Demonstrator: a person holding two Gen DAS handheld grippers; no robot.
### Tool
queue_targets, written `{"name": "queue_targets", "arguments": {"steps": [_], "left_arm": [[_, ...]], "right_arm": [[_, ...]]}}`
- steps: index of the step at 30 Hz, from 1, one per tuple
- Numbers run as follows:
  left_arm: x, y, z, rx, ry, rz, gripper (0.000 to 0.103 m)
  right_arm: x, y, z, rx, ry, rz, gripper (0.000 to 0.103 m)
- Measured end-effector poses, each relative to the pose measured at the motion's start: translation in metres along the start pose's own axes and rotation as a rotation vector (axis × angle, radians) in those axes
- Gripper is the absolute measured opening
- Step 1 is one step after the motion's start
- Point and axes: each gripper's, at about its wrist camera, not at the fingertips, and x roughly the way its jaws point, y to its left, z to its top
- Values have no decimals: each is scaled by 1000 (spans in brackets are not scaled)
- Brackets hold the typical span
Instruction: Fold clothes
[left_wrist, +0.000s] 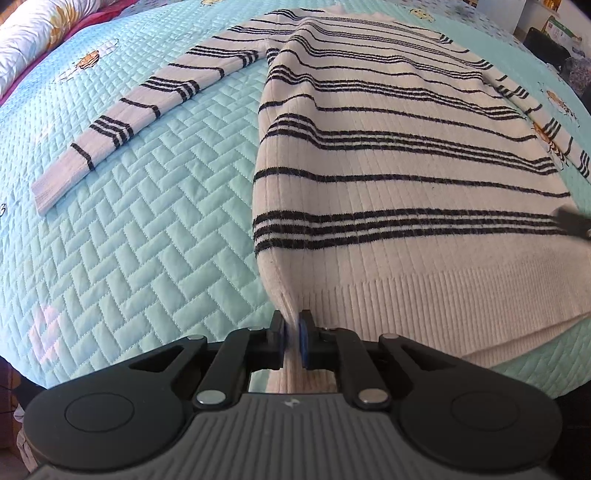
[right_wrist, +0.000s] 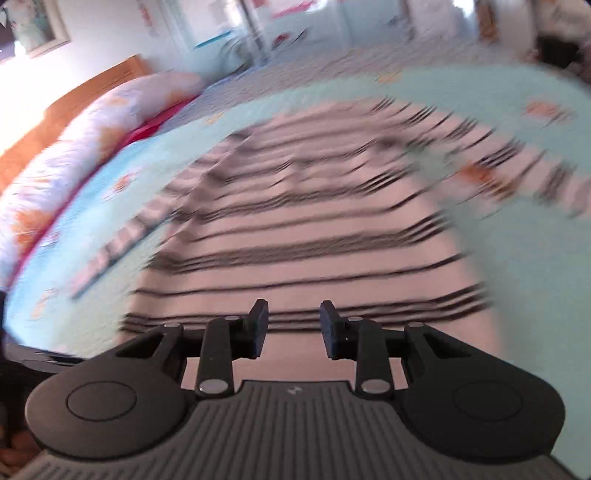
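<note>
My left gripper (left_wrist: 294, 334) pinches the ribbed hem corner of the cream knit sweater with black stripes (left_wrist: 388, 155), spread flat on the quilted aqua bedspread (left_wrist: 147, 236). My right gripper (right_wrist: 293, 325) hovers over the sweater's hem, fingers apart; view blurred.

Bright, even daylight; left wrist view sharp with fisheye bending at edges and dark corners, right wrist view heavily motion-smeared across the striped sweater (right_wrist: 306, 236), glare whitening its upper-left wall (right_wrist: 110, 40).
</note>
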Motion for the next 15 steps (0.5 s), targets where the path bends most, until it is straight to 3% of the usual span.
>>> {"name": "queue_targets", "arguments": {"steps": [2, 4, 8, 10, 12, 15], "left_arm": [[1, -2, 0, 11, 2, 10, 8], [2, -4, 0, 28, 3, 20, 9], [4, -8, 0, 52, 6, 43, 9], [5, -10, -1, 59, 7, 52, 9], [5, -10, 0, 60, 9, 55, 9], [5, -5, 1, 47, 21, 33, 9]], "right_arm": [[-2, -3, -2, 11, 9, -18, 23], [-7, -6, -4, 19, 10, -43, 0], [-17, -13, -7, 35, 10, -95, 0], [-22, -16, -9, 43, 10, -120, 9], [-27, -19, -10, 51, 11, -146, 11], [0, -3, -10, 48, 63, -34, 22]]}}
